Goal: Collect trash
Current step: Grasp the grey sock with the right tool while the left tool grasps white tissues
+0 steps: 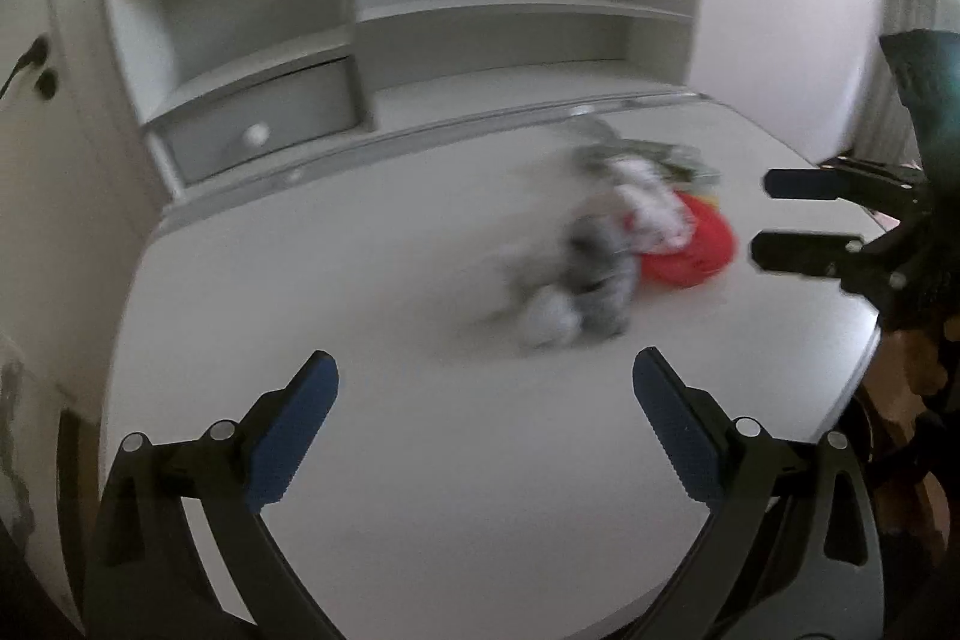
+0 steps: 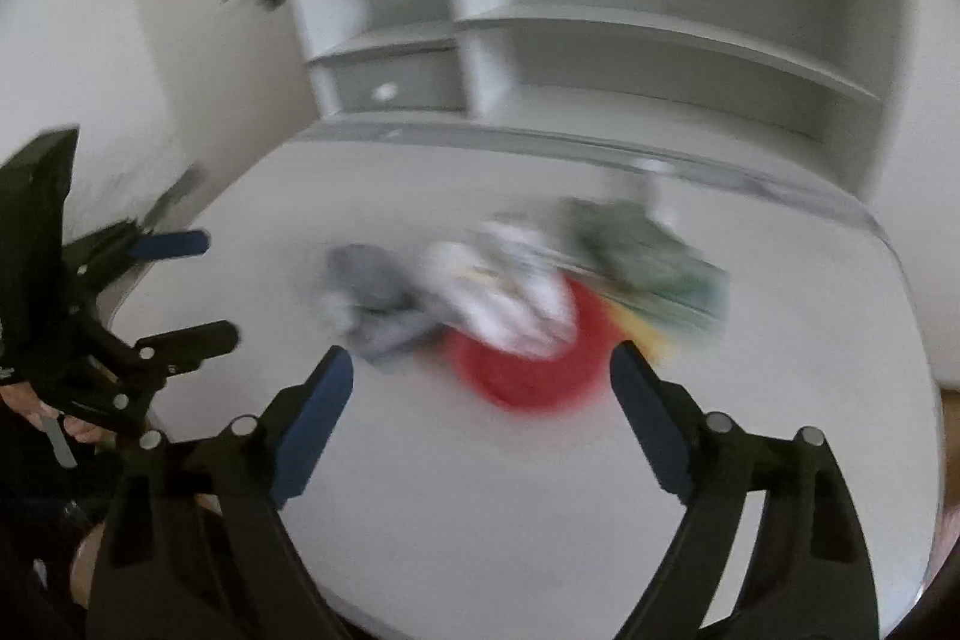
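A blurred pile of trash lies on the white desk [image 1: 390, 460]: grey crumpled paper [image 1: 594, 268], white crumpled paper [image 1: 651, 205], a red round piece [image 1: 696, 250] and a green wrapper [image 1: 678, 157]. In the right wrist view the same pile shows as grey paper [image 2: 378, 298], white paper [image 2: 510, 292], the red piece [image 2: 528, 376] and the green wrapper [image 2: 648, 256]. My left gripper [image 1: 485, 376] is open and empty, short of the pile. My right gripper [image 2: 480, 370] is open and empty, just in front of the red piece. Each gripper also shows in the other's view, the right [image 1: 762, 217] and the left [image 2: 219, 286].
A white shelf unit [image 1: 480, 4] with a grey drawer [image 1: 264, 118] stands at the back of the desk. A wall [image 1: 60, 220] lies to the left. The desk's right edge [image 1: 864, 340] drops off beside the right gripper.
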`<state>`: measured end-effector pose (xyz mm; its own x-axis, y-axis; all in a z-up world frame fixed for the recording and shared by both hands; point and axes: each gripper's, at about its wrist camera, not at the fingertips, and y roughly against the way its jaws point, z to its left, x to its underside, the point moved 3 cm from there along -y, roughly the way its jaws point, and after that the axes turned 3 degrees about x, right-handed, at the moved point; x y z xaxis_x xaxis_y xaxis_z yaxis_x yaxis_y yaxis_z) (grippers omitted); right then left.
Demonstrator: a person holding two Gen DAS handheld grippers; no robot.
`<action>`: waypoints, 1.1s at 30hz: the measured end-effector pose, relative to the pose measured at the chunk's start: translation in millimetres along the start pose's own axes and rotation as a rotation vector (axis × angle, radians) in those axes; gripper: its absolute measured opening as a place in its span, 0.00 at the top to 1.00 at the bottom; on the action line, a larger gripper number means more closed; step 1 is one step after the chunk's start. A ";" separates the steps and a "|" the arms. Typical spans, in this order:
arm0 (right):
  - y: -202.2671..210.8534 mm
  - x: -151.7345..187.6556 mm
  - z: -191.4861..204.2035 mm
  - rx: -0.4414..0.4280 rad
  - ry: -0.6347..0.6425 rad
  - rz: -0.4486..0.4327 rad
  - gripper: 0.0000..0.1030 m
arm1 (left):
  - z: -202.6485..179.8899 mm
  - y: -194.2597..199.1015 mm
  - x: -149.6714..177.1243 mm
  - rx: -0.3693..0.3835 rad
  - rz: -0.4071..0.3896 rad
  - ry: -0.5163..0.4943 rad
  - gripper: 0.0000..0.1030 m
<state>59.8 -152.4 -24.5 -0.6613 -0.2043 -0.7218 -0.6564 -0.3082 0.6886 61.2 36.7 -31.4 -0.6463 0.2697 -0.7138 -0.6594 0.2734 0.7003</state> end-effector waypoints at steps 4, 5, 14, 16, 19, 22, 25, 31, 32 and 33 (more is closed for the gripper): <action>-29.3 -15.5 38.0 -0.039 0.088 0.030 0.31 | 11.2 -2.0 7.9 -0.016 0.009 0.027 0.07; -35.5 -19.5 45.1 -0.043 0.105 0.033 0.35 | 13.8 -2.4 10.0 -0.017 0.013 0.034 0.07; -63.5 -36.1 64.0 -0.015 0.130 0.071 0.88 | 20.3 -9.0 4.3 0.023 0.013 0.061 0.07; -45.3 -43.4 57.0 -0.043 0.087 0.017 0.88 | 24.4 -15.3 -3.1 0.024 0.019 0.062 0.07; -13.5 -53.9 42.0 -0.060 0.029 -0.054 0.88 | 28.9 -27.2 -16.0 0.048 0.035 0.067 0.07; 5.8 -56.3 28.7 -0.069 -0.013 -0.072 0.88 | 28.8 -44.0 -26.5 0.088 0.059 0.072 0.07; 20.4 -49.2 12.5 -0.067 -0.057 -0.076 0.88 | 23.8 -62.1 -33.2 0.107 0.085 0.063 0.08; 48.1 -19.8 -20.4 -0.025 -0.138 -0.080 0.88 | 9.9 -87.2 -34.1 0.119 0.138 0.025 0.27; 53.7 -13.6 -25.9 -0.012 -0.151 -0.081 0.88 | 8.7 -90.9 -33.2 0.124 0.154 0.025 0.30; 58.4 -8.8 -30.9 -0.001 -0.162 -0.084 0.88 | 7.1 -90.9 -34.0 0.146 0.155 0.035 0.42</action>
<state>38.5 -197.4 19.9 -0.6542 -0.0253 -0.7559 -0.7114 -0.3190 0.6263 145.8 9.2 -70.8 -0.7503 0.2870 -0.5955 -0.4902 0.3629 0.7925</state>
